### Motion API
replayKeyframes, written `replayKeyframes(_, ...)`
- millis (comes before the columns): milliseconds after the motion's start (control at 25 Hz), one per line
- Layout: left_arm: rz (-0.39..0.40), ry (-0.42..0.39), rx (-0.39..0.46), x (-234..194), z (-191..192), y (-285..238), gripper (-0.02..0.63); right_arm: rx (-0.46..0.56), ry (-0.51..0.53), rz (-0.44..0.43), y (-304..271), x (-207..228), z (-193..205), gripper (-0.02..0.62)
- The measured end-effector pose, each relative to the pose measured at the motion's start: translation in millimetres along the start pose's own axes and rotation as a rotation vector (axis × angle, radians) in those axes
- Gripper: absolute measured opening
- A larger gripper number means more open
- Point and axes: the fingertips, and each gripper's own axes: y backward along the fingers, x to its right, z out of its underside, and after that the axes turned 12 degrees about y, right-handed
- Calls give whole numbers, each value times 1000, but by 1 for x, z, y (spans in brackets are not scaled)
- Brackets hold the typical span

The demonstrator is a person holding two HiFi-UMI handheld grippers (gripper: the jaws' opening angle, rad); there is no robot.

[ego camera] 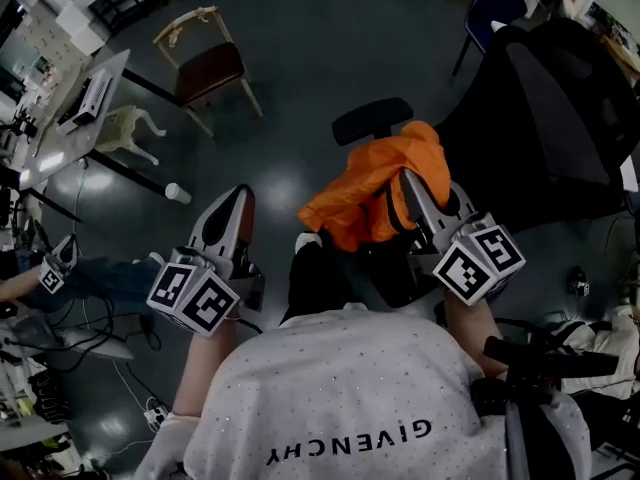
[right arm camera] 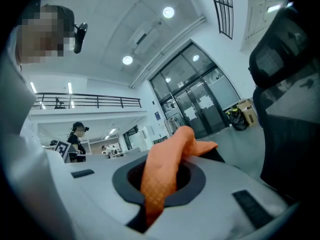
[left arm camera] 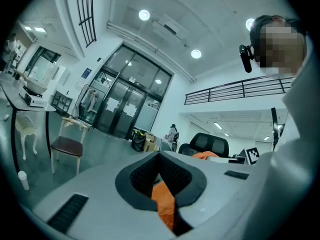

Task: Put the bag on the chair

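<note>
The orange bag (ego camera: 375, 188) hangs bunched above a black office chair (ego camera: 372, 120) just in front of me. My right gripper (ego camera: 412, 183) is shut on the bag, and the bag's fabric (right arm camera: 162, 176) runs out between the jaws and over their tips. My left gripper (ego camera: 240, 196) is to the left of the bag, over the floor. Its jaws meet at the tips (left arm camera: 160, 156), with an orange strip (left arm camera: 164, 201) pinched low between them. I cannot tell whether that strip belongs to the bag. A wooden chair with a dark red seat (ego camera: 208, 68) stands farther off at the upper left.
A white table (ego camera: 90, 98) with equipment and a white stool (ego camera: 135, 128) stand at the left, with a white cup (ego camera: 177, 193) on the floor nearby. A large black chair (ego camera: 560, 118) fills the right. Cables lie at the lower left, next to another person's arm (ego camera: 90, 278).
</note>
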Motion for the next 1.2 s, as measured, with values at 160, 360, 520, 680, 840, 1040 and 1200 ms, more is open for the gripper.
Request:
replayKeyframes(160, 40, 23, -38, -21, -6, -40, 2, -15, -18, 44, -24, 15, 2, 16)
replayKeyframes(360, 121, 41, -89, -41, -29, -107, 2, -17, -32, 164, -51, 50, -6, 15)
replayKeyframes(520, 190, 26, -168, -50, -38, -151, 2, -1, -83, 288, -58, 77, -10, 15)
replayKeyframes(680, 217, 25, -215, -67, -43, -191, 2, 8, -96, 383, -71, 106, -8, 17)
replayKeyframes(840, 251, 30, -292, -88, -40, -224, 2, -8, -116, 497, -80, 129, 6, 16)
replayKeyframes(1040, 299, -12, -387, -99, -18, -248, 2, 8, -193, 606, -75, 152, 29, 17)
replayKeyframes(1200, 335, -77, -428, -101, -3, -264, 2, 0, -238, 671, -71, 170, 47, 17)
